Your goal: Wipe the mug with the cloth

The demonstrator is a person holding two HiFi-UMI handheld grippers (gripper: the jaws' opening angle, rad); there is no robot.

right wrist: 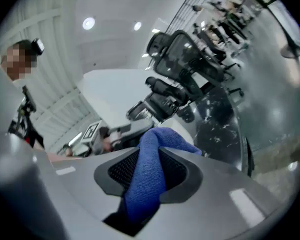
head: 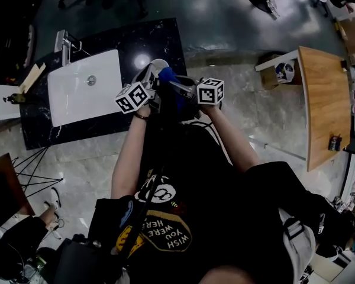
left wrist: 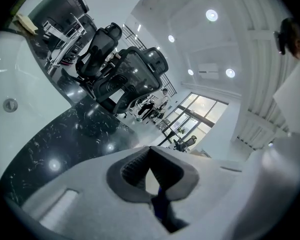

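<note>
The blue cloth [right wrist: 146,184] is pinched between the dark pads of my right gripper [right wrist: 151,156] and bulges out past the tips. In the head view, the cloth [head: 166,74] sits against a white mug [head: 159,65] held over the black counter. My left gripper [head: 148,77] reaches the mug from the left and my right gripper [head: 176,84] from the right. In the left gripper view, my left gripper [left wrist: 150,160] has its jaws almost together on a thin pale part, apparently the mug [left wrist: 149,181], with a scrap of blue cloth [left wrist: 160,200] behind it. Most of the mug is hidden.
A black marble counter [head: 160,37] holds a white sink [head: 86,84] with a tap [head: 63,43] to my left. A wooden table [head: 325,99] stands to the right. Office chairs [left wrist: 132,76] stand beyond the counter. A seated person's leg [head: 44,215] is at lower left.
</note>
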